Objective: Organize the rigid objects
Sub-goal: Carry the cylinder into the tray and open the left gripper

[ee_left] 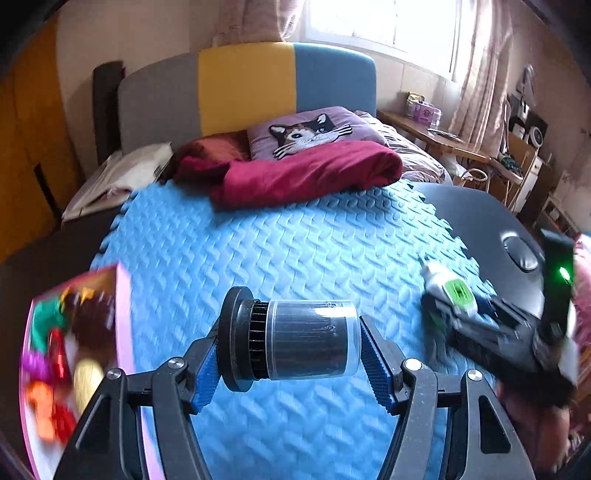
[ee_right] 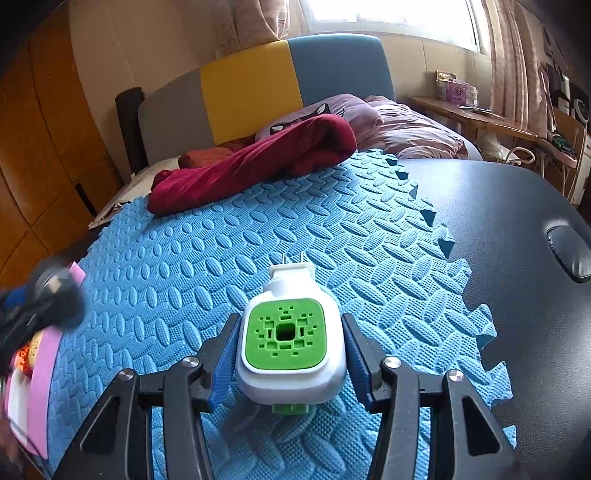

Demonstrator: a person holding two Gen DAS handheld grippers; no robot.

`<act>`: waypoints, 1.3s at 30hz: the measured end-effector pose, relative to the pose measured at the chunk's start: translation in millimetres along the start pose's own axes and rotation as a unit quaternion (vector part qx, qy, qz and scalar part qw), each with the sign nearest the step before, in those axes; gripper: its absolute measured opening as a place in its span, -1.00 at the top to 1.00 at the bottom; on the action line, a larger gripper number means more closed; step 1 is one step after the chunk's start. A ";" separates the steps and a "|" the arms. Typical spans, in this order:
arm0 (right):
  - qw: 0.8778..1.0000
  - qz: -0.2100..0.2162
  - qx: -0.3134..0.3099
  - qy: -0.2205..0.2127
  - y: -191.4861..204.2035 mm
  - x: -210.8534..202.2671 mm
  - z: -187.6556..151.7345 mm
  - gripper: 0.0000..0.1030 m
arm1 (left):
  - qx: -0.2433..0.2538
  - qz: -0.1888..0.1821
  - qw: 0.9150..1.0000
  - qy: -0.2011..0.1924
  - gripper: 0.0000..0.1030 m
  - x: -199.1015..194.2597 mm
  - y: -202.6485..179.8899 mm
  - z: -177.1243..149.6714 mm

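Clamped sideways in my left gripper, the black canister needs level carrying; my right gripper squeezes the white-green plug-in device over the blue foam mat.

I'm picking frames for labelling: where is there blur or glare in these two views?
Left wrist view: the pink box at left and the right claw with its white-and-green plug-in device are motion-smeared; the black cylinder is sharp; the window is blown out. Right wrist view: the device is crisp, the left claw is blurred.
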State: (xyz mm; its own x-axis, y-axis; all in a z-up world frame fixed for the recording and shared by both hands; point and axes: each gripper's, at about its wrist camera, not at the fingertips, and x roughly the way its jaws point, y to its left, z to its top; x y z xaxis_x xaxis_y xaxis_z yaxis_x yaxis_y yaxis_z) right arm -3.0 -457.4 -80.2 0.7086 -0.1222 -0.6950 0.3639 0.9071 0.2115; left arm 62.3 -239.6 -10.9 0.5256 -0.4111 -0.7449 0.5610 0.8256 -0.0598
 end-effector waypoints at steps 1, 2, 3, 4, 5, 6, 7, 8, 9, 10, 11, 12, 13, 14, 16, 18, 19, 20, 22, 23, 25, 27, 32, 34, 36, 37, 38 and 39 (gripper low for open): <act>1.000 0.000 0.000 0.000 0.4 0.4 0.1 -0.03 | -0.009 -0.001 1.000 -0.002 -0.31 -7.4 4.8 -6.3; 1.000 -0.001 -0.001 0.000 0.5 0.7 0.1 -0.03 | -0.014 0.000 1.000 -0.004 -0.31 -12.8 8.0 -10.1; 1.000 -0.002 -0.002 0.000 0.8 0.9 0.1 -0.03 | -0.019 0.001 1.000 -0.006 -0.31 -21.1 13.4 -16.4; 1.000 -0.003 -0.003 0.000 1.3 0.5 0.0 -0.03 | -0.024 0.004 1.000 -0.011 -0.31 -29.1 18.4 -21.4; 1.000 -0.003 -0.004 -0.001 1.7 0.3 -0.1 -0.03 | -0.030 0.010 0.999 -0.020 -0.31 -39.7 24.6 -27.8; 1.000 -0.002 -0.005 -0.001 1.7 0.5 -0.1 -0.03 | -0.032 0.013 0.999 -0.025 -0.31 -46.6 30.4 -32.2; 1.000 -0.001 -0.005 -0.001 1.8 0.3 -0.3 -0.03 | -0.035 0.020 0.999 -0.032 -0.31 -55.6 37.4 -38.4; 1.000 0.000 -0.004 -0.001 1.7 0.2 -0.3 -0.03 | -0.037 0.024 0.998 -0.035 -0.31 -59.3 42.3 -41.1; 1.000 0.000 -0.004 -0.001 1.7 0.0 -0.5 -0.03 | -0.043 0.031 0.998 -0.040 -0.31 -66.9 50.7 -47.1; 1.000 -0.001 -0.005 -0.001 2.1 0.0 -0.5 -0.03 | -0.048 0.039 0.997 -0.042 -0.31 -72.3 58.5 -52.1; 1.000 -0.002 -0.007 -0.001 2.6 -0.1 -0.5 -0.03 | -0.052 0.047 0.997 -0.042 -0.31 -76.4 64.9 -56.5; 1.000 -0.003 -0.008 -0.001 3.0 -0.1 -0.5 -0.03 | -0.060 0.058 0.996 -0.042 -0.31 -81.3 75.4 -62.9; 1.000 -0.003 -0.010 -0.001 3.5 -0.2 -0.5 -0.03 | -0.066 0.063 0.995 -0.042 -0.31 -82.8 80.0 -66.2; 1.000 -0.004 -0.011 -0.001 4.1 -0.4 -0.6 -0.03 | -0.078 0.072 0.994 -0.041 -0.31 -85.4 90.2 -73.3; 1.000 -0.005 -0.015 -0.001 5.8 -0.5 -0.6 -0.03 | -0.089 0.079 0.992 -0.034 -0.31 -86.3 102.8 -82.7; 1.000 -0.006 -0.019 -0.002 7.0 -1.0 -0.8 -0.03 | -0.108 0.093 0.989 -0.026 -0.31 -86.8 119.2 -93.1; 1.000 -0.007 -0.020 -0.003 7.5 -1.8 -0.9 -0.02 | -0.112 0.096 0.989 -0.023 -0.31 -86.8 123.6 -95.9; 1.000 -0.007 -0.022 -0.006 8.0 -2.9 -0.9 -0.03 | -0.117 0.102 0.988 -0.022 -0.31 -87.6 129.7 -100.3; 1.000 -0.009 -0.023 -0.011 8.9 -4.8 -1.0 -0.03 | -0.124 0.120 0.985 -0.017 -0.31 -88.4 142.5 -109.2; 1.000 -0.010 -0.024 -0.012 9.3 -5.7 -1.1 -0.03 | -0.125 0.127 0.984 -0.014 -0.31 -88.0 147.1 -112.4; 0.999 -0.010 -0.027 -0.019 10.6 -8.4 -1.5 -0.03 | -0.131 0.140 0.981 -0.011 -0.31 -87.5 158.7 -120.1; 0.999 -0.013 -0.032 -0.025 12.9 -10.7 -1.7 -0.03 | -0.137 0.147 0.980 -0.004 -0.31 -84.4 169.5 -127.8; 0.998 -0.021 -0.045 -0.042 18.2 -18.0 -2.3 -0.03 | -0.147 0.157 0.977 -0.003 -0.31 -81.9 183.7 -136.5; 0.997 -0.024 -0.044 -0.051 18.3 -22.3 -2.2 -0.03 | -0.145 0.158 0.977 -0.006 -0.31 -82.0 185.9 -137.4; 0.997 -0.026 -0.043 -0.056 18.7 -24.8 -2.5 -0.03 | -0.139 0.161 0.977 -0.006 -0.31 -80.4 186.7 -138.7; 0.997 -0.027 -0.043 -0.056 19.3 -25.5 -2.6 -0.03 | -0.138 0.162 0.977 -0.006 -0.31 -79.7 186.9 -137.7; 0.997 -0.026 -0.044 -0.055 20.3 -26.1 -2.9 -0.03 | -0.136 0.162 0.977 -0.005 -0.32 -79.7 187.3 -138.5; 0.997 -0.025 -0.046 -0.054 21.7 -26.5 -3.2 -0.03 | -0.134 0.165 0.977 -0.006 -0.32 -79.3 188.4 -139.3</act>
State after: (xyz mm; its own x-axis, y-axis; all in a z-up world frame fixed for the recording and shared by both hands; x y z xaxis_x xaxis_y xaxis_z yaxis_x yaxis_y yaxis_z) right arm -15.9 -433.2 -59.4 0.7535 -0.2061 -0.6243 0.3466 0.9314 0.1108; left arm 37.3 2.4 -55.6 0.6574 -0.1083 -0.7457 0.1730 0.9849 0.0094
